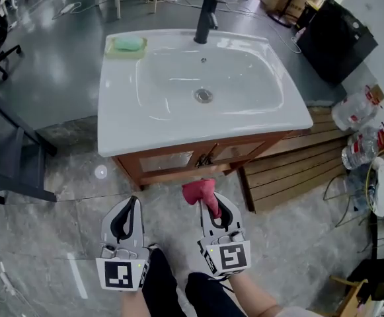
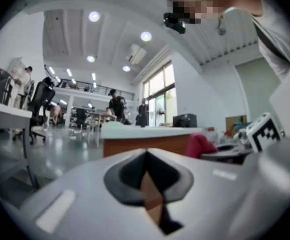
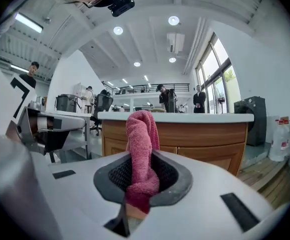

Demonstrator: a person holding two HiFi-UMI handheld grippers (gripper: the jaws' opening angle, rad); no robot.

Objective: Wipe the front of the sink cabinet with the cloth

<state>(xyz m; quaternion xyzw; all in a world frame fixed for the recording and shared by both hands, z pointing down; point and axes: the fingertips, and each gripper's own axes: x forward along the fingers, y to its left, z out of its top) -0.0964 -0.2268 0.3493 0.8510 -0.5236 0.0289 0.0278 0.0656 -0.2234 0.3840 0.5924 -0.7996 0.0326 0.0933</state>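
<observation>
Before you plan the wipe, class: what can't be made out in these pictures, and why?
1. Cabinet front: head view, mostly hidden under the sink rim.
2. Cloth: right gripper view, lower end buried in the right gripper.
3. Green item on the sink's corner: head view, too small to identify.

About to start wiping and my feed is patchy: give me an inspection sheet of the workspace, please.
Surface: sink cabinet front, wooden, cloth not yet touching it.
Job's things: cloth, pink, bunched upright.
Clutter: green dish on the sink corner; water bottles right of the cabinet.
Tools: left tool shut, empty; right tool shut on the cloth.
Cables: cables loose on the floor behind the sink.
Surroundings: black appliance at the back right; people far off.
</observation>
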